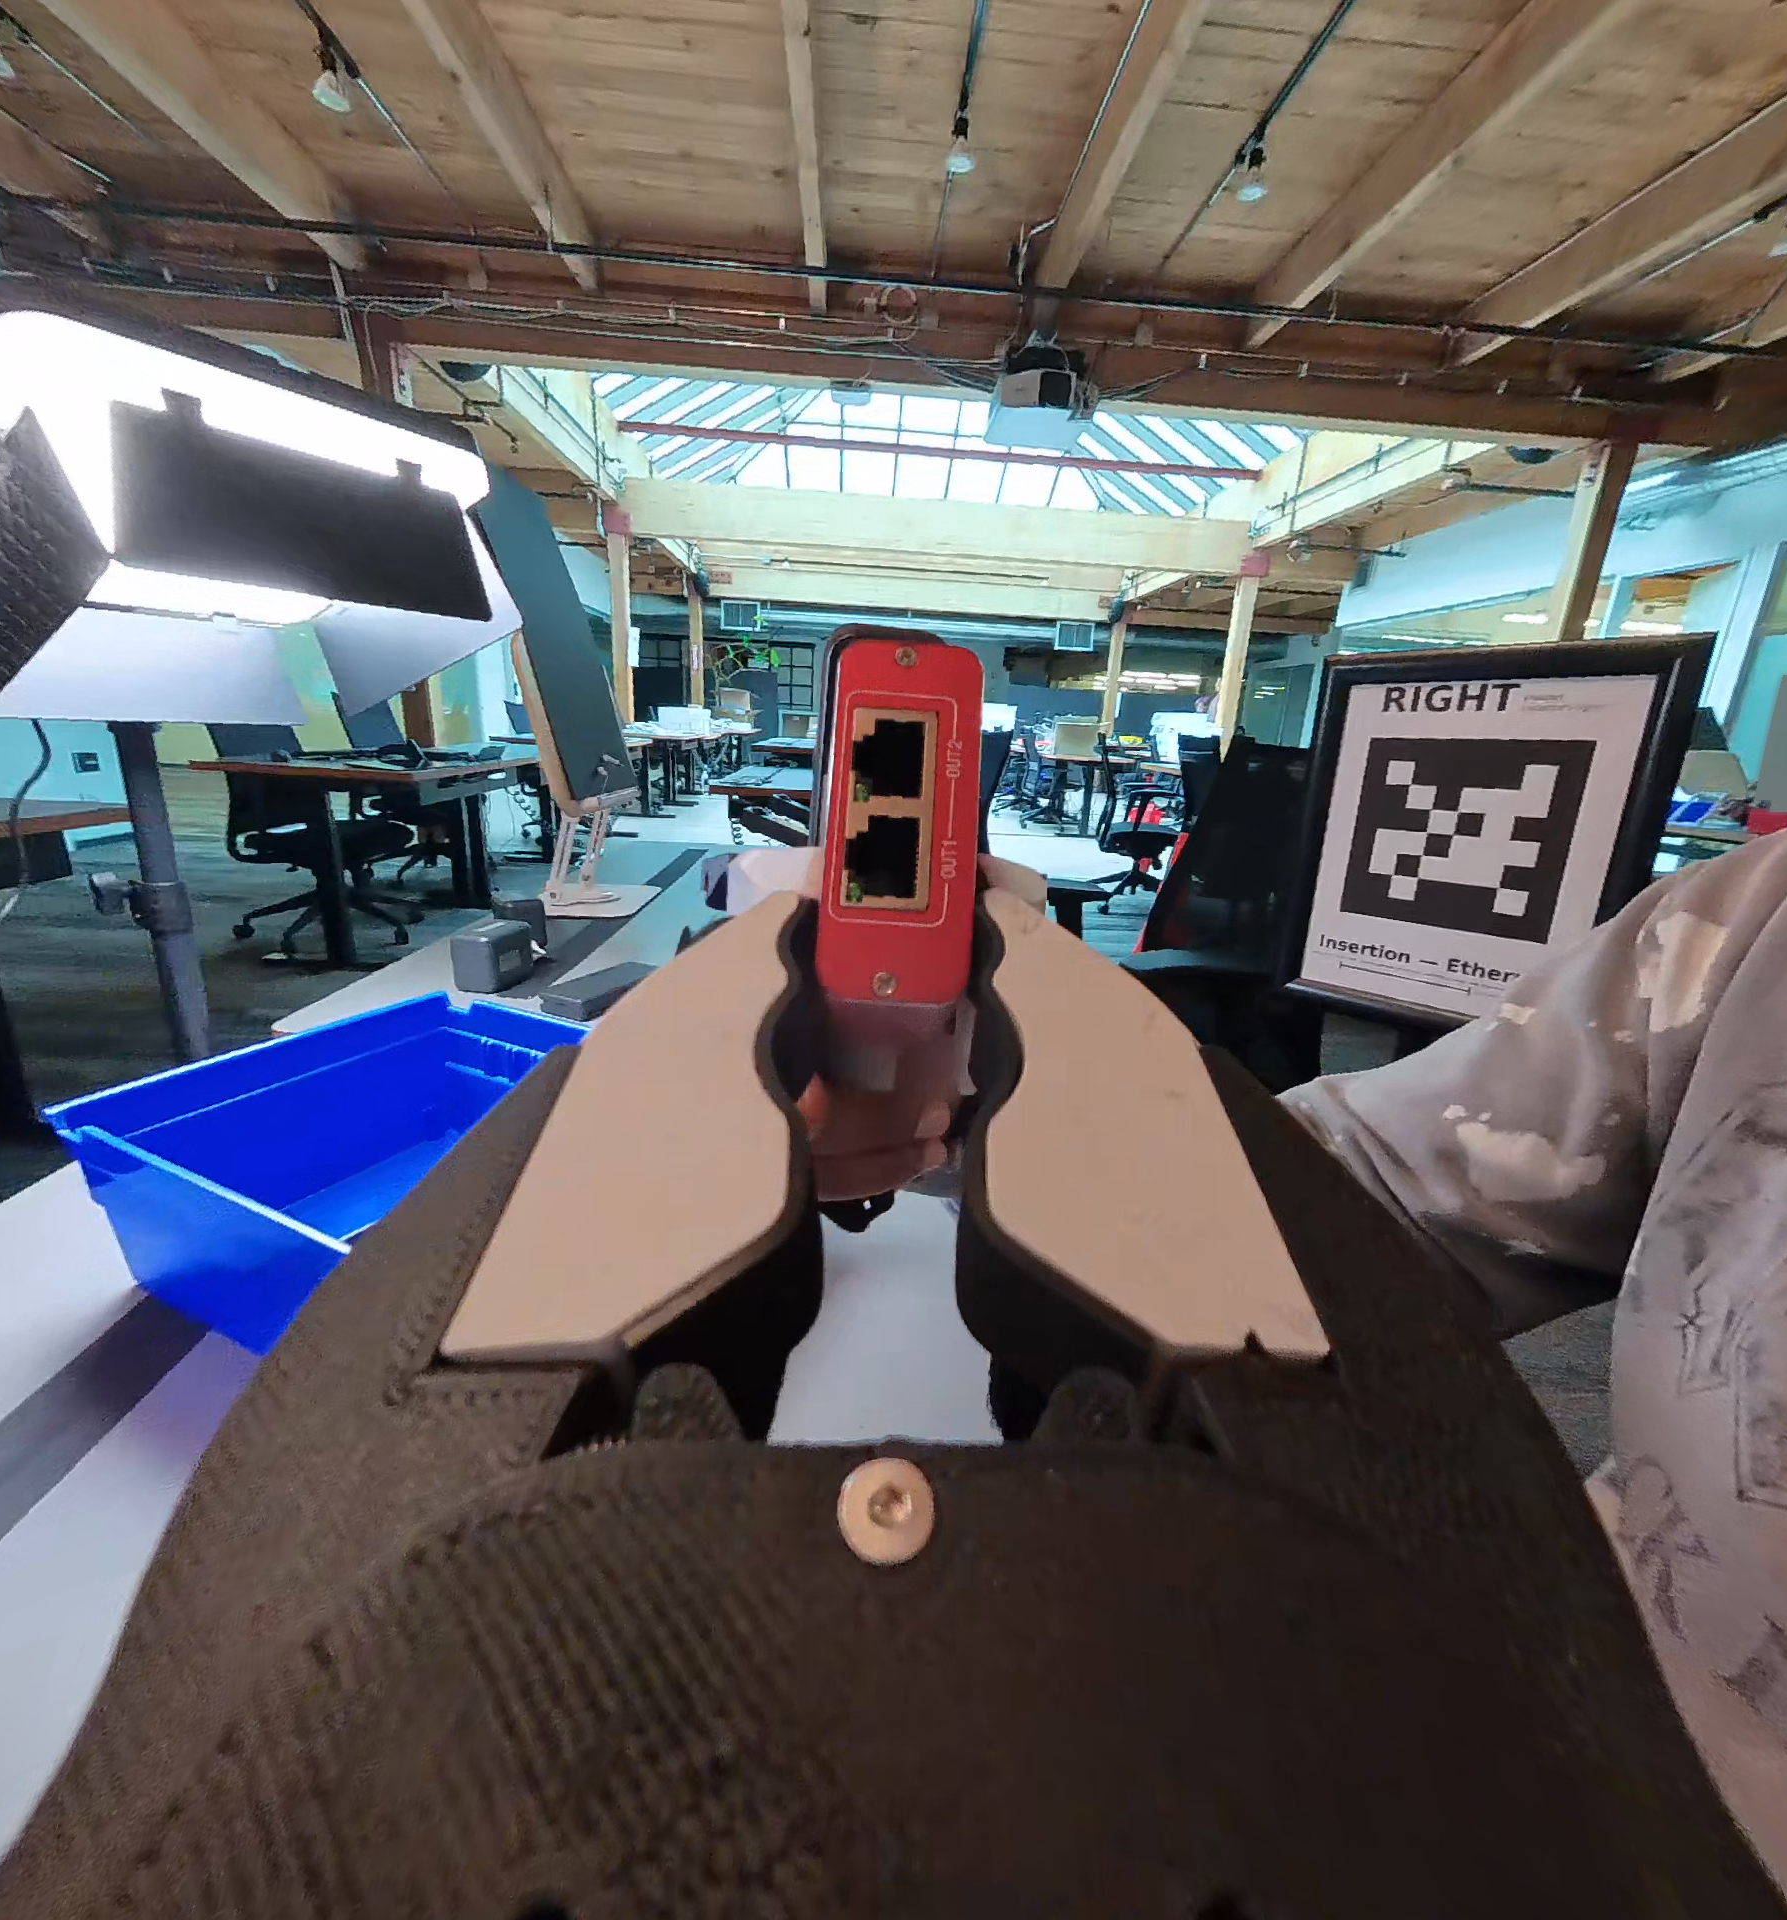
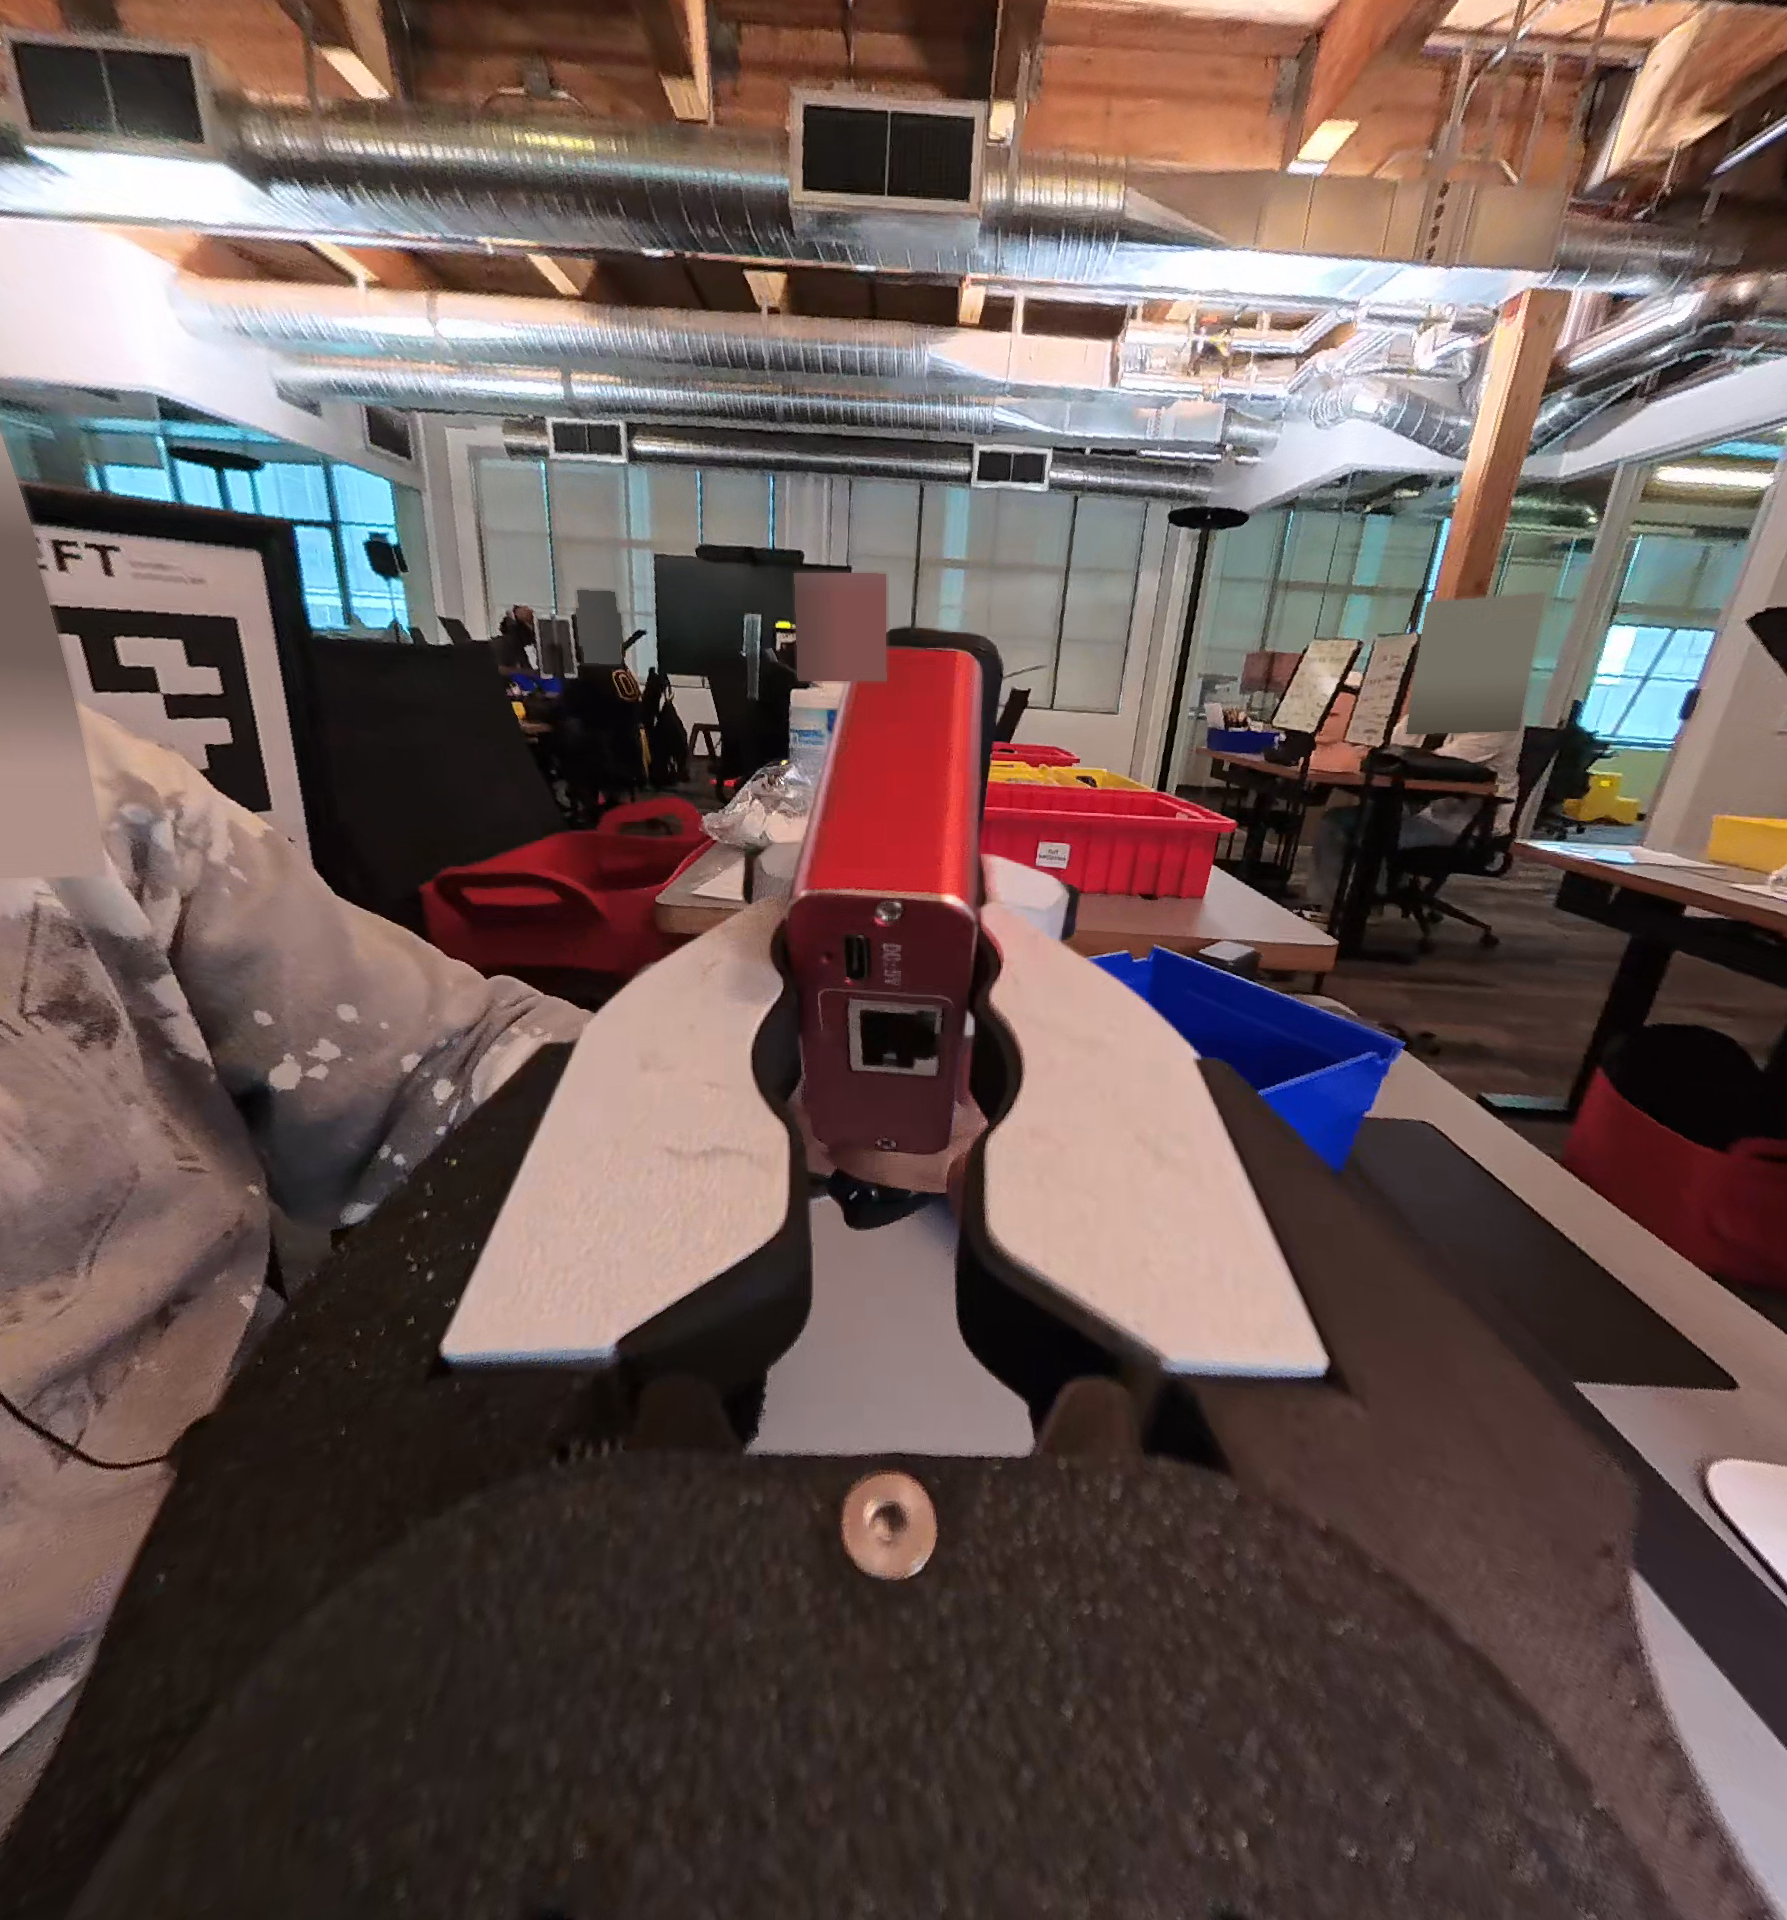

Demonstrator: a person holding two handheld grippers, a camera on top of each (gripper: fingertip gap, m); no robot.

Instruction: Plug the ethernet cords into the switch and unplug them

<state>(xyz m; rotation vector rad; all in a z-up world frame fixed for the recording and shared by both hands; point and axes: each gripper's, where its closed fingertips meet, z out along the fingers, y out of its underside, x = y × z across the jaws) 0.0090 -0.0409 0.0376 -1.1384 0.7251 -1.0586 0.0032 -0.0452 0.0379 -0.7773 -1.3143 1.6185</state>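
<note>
From the left wrist view, our left gripper (image 1: 894, 935) has its jaws clamped on the red switch (image 1: 894, 821), its two-port end facing us and the ports stacked upright.

From the right wrist view, our right gripper (image 2: 884, 1023) clamps the opposite, single-port end; the switch's (image 2: 894, 790) long axis runs straight between both grippers. No ethernet cords show.

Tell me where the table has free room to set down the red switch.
The white table is bare left of the blue bin, which itself looks empty. The dark mat beside the bin, in the right wrist view, is free too. Behind the bin, small grey devices crowd the surface.
</note>
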